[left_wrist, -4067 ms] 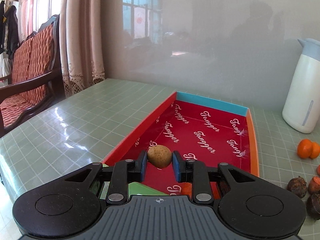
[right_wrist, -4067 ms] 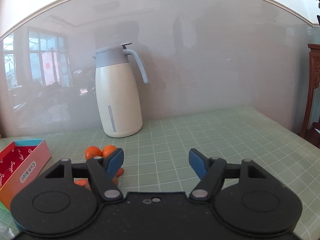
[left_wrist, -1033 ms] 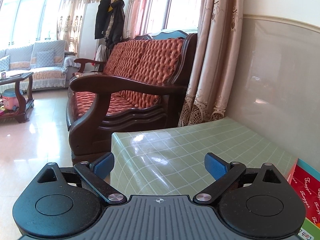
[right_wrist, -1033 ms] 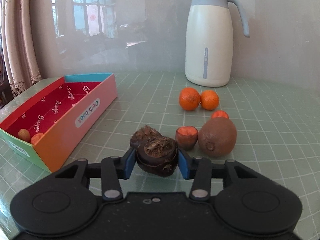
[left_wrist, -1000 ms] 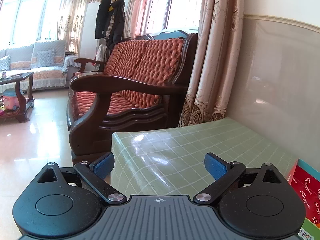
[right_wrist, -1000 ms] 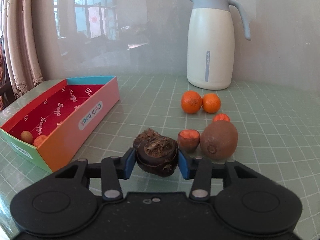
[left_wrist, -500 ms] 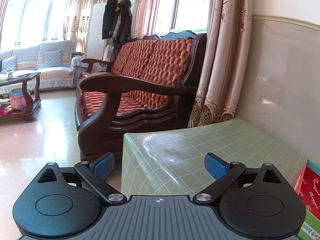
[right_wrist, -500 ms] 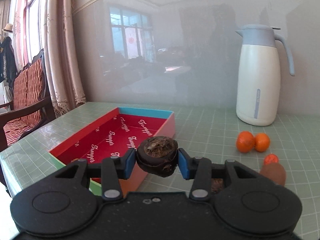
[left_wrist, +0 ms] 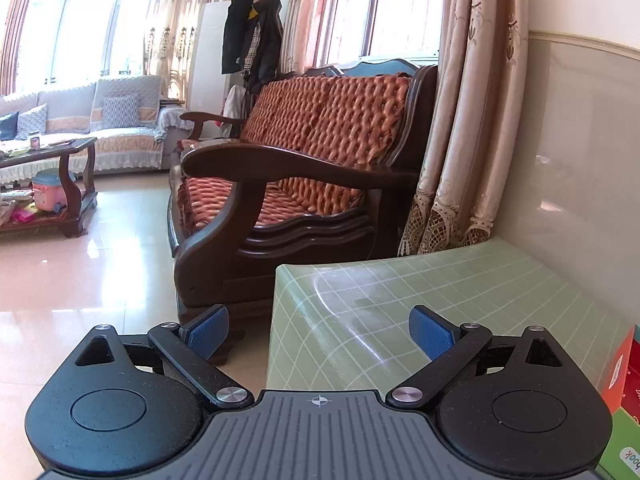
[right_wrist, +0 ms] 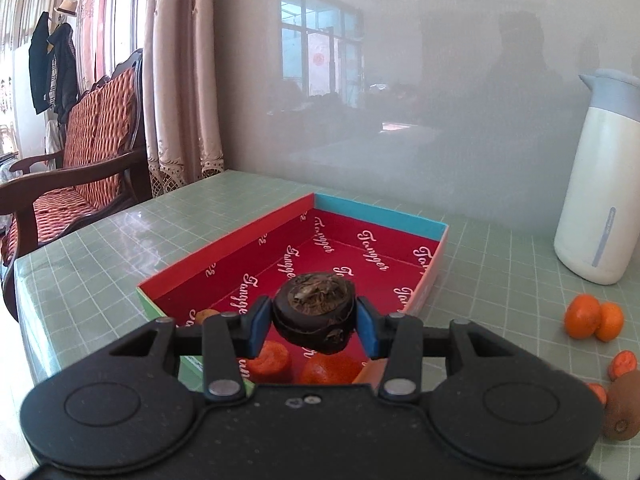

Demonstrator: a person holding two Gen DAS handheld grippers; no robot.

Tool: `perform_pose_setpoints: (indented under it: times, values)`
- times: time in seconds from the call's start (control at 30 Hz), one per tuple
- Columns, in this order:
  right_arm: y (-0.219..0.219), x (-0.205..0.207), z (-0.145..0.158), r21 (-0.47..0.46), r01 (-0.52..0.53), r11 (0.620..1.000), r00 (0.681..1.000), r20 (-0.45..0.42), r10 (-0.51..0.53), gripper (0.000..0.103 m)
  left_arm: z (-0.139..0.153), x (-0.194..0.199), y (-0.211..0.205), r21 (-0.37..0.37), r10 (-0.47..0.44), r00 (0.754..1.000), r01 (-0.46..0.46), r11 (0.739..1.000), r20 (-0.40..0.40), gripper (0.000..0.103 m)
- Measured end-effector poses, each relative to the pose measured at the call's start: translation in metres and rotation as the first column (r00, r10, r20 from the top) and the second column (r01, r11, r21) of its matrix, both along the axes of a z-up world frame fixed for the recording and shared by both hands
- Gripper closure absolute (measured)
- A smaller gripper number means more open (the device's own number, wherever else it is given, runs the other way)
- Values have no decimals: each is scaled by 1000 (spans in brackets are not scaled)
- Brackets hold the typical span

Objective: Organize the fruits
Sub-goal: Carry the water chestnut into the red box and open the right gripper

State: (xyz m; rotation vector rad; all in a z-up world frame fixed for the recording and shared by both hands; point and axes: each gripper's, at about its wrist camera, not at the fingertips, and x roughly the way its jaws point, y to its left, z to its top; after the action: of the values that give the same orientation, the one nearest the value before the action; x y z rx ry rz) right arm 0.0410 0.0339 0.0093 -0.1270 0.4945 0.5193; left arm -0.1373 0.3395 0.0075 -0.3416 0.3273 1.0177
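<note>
My right gripper (right_wrist: pixel 314 322) is shut on a dark brown water chestnut (right_wrist: pixel 314 312) and holds it above the near end of the red-lined box (right_wrist: pixel 372 216). Inside the box, under the gripper, lie several orange pieces (right_wrist: pixel 272 356). Two small oranges (right_wrist: pixel 592 316), orange pieces (right_wrist: pixel 622 364) and a kiwi (right_wrist: pixel 622 410) lie on the table at the right. My left gripper (left_wrist: pixel 318 332) is open with nothing between its fingers, over the table's left corner, facing the room. A corner of the box (left_wrist: pixel 624 384) shows at that view's right edge.
A white thermos jug (right_wrist: pixel 600 184) stands by the wall at the right. A wooden armchair (left_wrist: pixel 304 184) with an orange cushion stands just off the table's left edge. The green gridded table (right_wrist: pixel 100 256) is bare left of the box.
My right gripper has carried the water chestnut left from the fruit pile to above the box. The left gripper drifted slightly away from the box, still open.
</note>
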Motion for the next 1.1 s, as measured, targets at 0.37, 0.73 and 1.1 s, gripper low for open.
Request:
perform_pose_setpoints:
  times: [0.37, 0.73, 1.1]
  values:
    - [4, -1, -3, -4, 4, 1000, 1000, -2, -4, 57, 0, 1, -3, 6, -10, 1000, 10, 1000, -7, 7]
    - [-16, -9, 12, 18, 66, 998, 996, 65, -67, 38, 5, 11, -18, 4, -56, 998, 56, 998, -6, 7]
    - [-63, -8, 21, 42, 200, 979, 975, 91, -203, 24, 13, 38, -62, 30, -163, 986, 163, 986, -20, 7]
